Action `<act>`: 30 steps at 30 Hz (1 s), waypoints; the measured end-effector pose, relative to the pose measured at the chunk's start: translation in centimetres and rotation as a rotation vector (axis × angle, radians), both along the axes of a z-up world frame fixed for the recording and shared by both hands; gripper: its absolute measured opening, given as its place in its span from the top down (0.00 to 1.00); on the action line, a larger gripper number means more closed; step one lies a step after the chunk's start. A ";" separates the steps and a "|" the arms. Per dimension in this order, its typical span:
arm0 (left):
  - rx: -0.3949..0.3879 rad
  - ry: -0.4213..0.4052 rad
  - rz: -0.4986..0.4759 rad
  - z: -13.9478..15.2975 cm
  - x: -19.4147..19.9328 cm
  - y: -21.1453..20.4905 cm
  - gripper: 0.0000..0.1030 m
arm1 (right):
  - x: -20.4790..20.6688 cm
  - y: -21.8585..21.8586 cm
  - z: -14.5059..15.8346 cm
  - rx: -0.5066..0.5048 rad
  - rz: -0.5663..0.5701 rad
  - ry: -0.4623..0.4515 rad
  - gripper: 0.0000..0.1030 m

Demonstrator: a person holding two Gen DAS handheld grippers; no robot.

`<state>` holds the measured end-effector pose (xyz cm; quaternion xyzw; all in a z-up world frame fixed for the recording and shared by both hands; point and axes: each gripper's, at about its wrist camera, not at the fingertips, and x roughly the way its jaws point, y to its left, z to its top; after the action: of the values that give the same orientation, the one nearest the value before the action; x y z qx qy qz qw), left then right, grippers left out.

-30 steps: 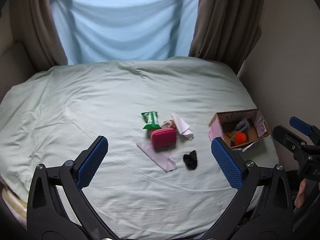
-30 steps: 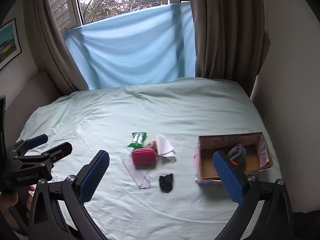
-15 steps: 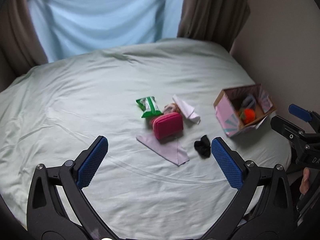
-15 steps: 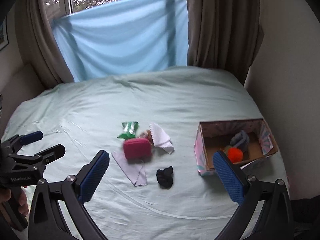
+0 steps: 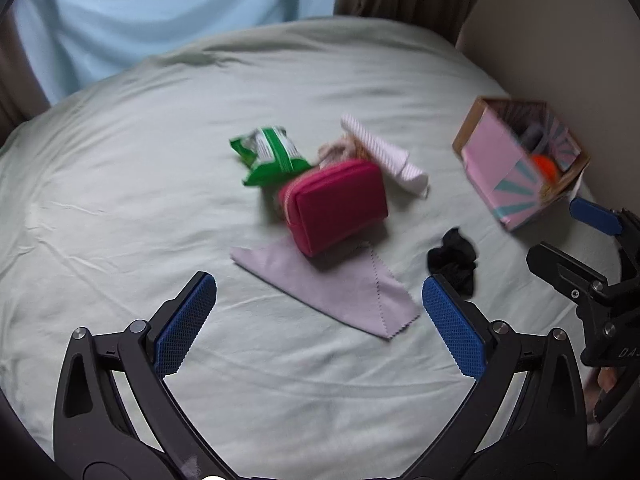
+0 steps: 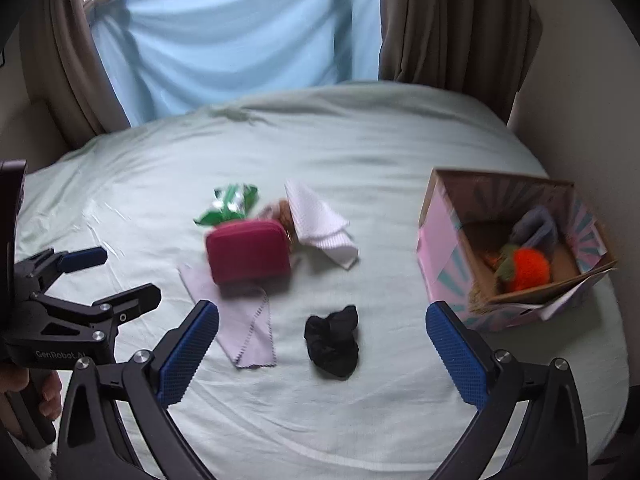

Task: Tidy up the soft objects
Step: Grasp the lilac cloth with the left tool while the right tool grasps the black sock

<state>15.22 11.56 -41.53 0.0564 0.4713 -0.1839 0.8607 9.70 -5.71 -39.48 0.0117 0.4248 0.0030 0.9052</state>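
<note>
**Hovering over the bed with both tongs spread, nothing grabbed**

Looking along the left gripper [image 5: 318, 322], its blue pads were wide apart and held nothing, hanging above the pale green bedsheet [image 5: 120, 200]. The right gripper [image 6: 322, 350] was the same deal: pads well apart, nothing between them.

The soft stuff sat in a loose bunch mid-bed. The magenta pouch [image 5: 338, 206] lay on one corner of the lilac cloth [image 5: 340, 290]. At about 11 o'clock from the pouch was a green packet [image 5: 270, 154], touching or nearly so. At 1 o'clock was a folded white cloth [image 5: 384, 158], with something tan and blurry tucked between it and the pouch, can't tell what. The black sock [image 6: 332, 340] lay on its own at roughly 4 o'clock from the pouch, apart from the rest.

Over at 3 o'clock, near the bed's right edge by the wall, stood the pink cardboard box [image 6: 438, 256], open on top, with an orange plush [image 6: 524, 266] and a grey fabric item [image 6: 536, 228] inside. Bare sheet separated the sock and the box, and there was lots of bare sheet off to 9 o'clock.

Room-wise: a light blue sheet [image 6: 240, 40] hung across the window at 12 o'clock, brown curtains [image 6: 452, 24] on either side, and a plain wall on the right.
</note>
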 end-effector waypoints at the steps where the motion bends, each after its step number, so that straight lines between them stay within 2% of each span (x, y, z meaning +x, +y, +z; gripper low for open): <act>1: -0.001 0.003 -0.005 -1.0 0.2 -0.2 0.00 | 0.3 -0.1 -1.2 -0.003 0.004 0.008 0.00; 7: 0.004 0.012 -0.044 -6.9 1.4 -1.7 0.00 | 1.3 -0.1 -6.5 -0.020 0.031 0.032 0.00; 12: 0.012 0.030 -0.074 -10.2 2.2 -2.4 0.00 | 2.0 -0.2 -9.4 -0.022 0.045 0.042 0.00; 17: 0.108 -0.028 -0.128 -11.8 1.9 -4.1 0.00 | 2.4 -0.2 -11.4 -0.010 0.061 0.052 0.01; 20: 0.092 -0.023 -0.130 -12.1 2.2 -4.1 0.00 | 2.7 -0.1 -12.1 0.006 0.080 0.072 0.13; 23: 0.100 -0.020 -0.139 -12.2 2.3 -4.3 0.00 | 3.1 -0.1 -12.8 0.034 0.099 0.098 0.33; 25: 0.097 -0.017 -0.145 -12.0 2.4 -4.1 0.02 | 3.2 0.0 -12.8 0.033 0.101 0.098 0.39; 28: 0.095 -0.028 -0.150 -11.5 2.5 -3.9 0.14 | 3.4 0.3 -12.7 0.022 0.113 0.097 0.54; 30: 0.092 -0.033 -0.148 -11.1 2.7 -3.6 0.32 | 3.6 0.4 -12.6 0.026 0.118 0.098 0.66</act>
<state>17.90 7.95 -52.65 0.1336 0.4595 -0.2240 0.8490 13.30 -5.27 -52.04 -0.0015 0.4683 0.0615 0.8814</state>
